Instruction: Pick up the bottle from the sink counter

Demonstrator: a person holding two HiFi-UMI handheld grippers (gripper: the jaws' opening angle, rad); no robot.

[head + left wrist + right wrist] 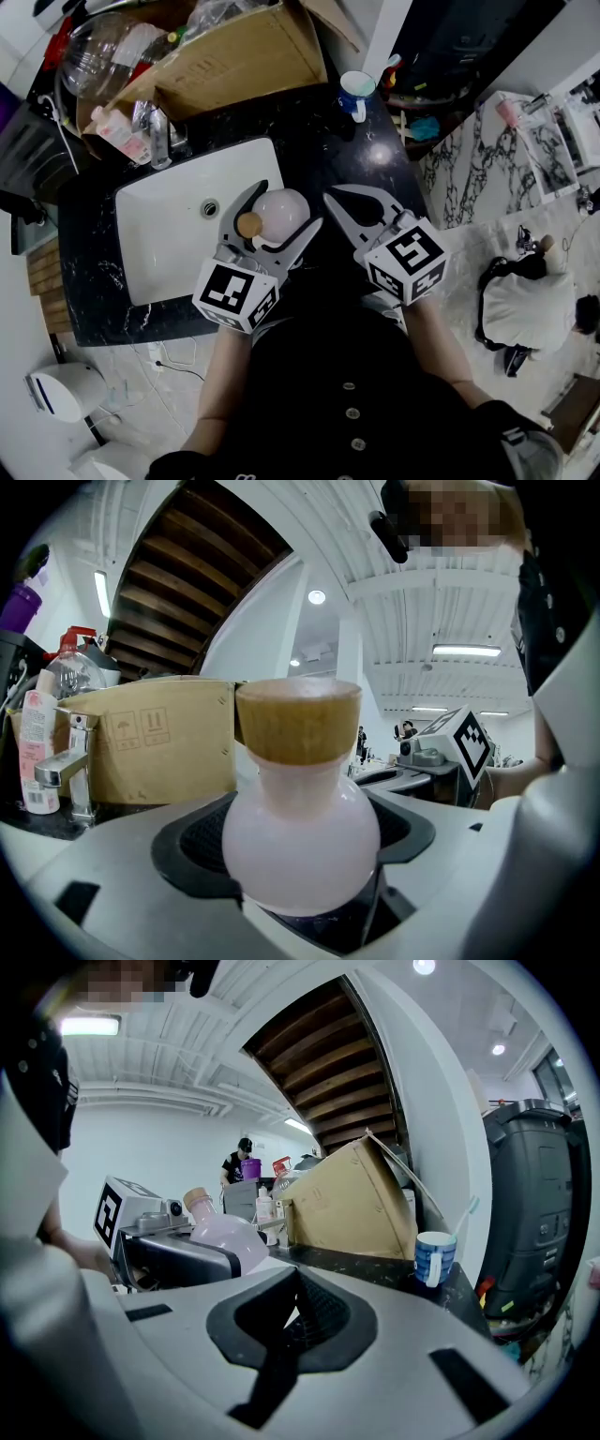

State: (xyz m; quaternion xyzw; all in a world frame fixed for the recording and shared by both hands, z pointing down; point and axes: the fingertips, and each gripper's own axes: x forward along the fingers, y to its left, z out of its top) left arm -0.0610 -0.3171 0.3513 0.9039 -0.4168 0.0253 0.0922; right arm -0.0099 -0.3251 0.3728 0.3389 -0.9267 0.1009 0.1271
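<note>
A round, pale pink bottle [281, 211] with a wooden cap [249, 225] is held lying over, cap pointing back toward me, above the right rim of the white sink [159, 239]. My left gripper [287, 210] is shut on the bottle's bulb, one jaw on each side. In the left gripper view the bottle [302, 832] fills the space between the dark pads [202, 846]. My right gripper [336, 199] hovers just right of it over the black counter [309, 127], shut and holding nothing. The right gripper view shows the bottle [225, 1234] off to the left.
A chrome faucet [157, 136] and a small pink-labelled bottle [117, 134] stand behind the sink. A large cardboard box [234, 56] and a clear plastic container [94, 56] crowd the back. A blue-and-white mug [357, 94] with a toothbrush stands at the counter's back right.
</note>
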